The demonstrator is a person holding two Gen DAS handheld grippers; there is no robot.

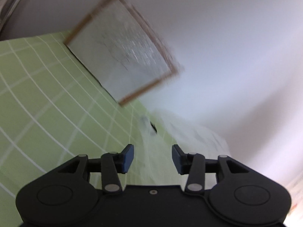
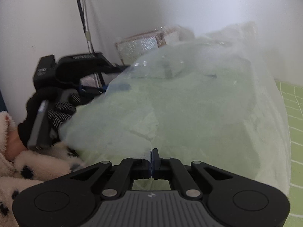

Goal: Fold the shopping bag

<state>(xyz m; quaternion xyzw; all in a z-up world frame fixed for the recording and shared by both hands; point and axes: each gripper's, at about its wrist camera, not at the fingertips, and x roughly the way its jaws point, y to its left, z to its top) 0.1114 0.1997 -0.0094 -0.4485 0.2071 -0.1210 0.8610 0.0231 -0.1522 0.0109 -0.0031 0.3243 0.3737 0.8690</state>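
A thin translucent white shopping bag [image 2: 189,98] billows up over the green gridded mat [image 2: 295,124] and fills most of the right wrist view. My right gripper [image 2: 153,157] is shut on the bag's near edge. In the left wrist view my left gripper [image 1: 153,158] stands open, and blurred bag film [image 1: 189,132] lies ahead of its blue pads [image 1: 127,158]; whether film runs between them is unclear. From the right wrist view, the left gripper [image 2: 117,83] reaches to the bag's left side, held by a black-gloved hand [image 2: 56,111].
A flat brown-edged panel [image 1: 121,49] wrapped in bubble film leans on the white wall at the mat's [image 1: 37,94] far edge. A fluffy white spotted sleeve [image 2: 28,166] is at lower left. A metal pole [image 2: 85,19] stands against the wall.
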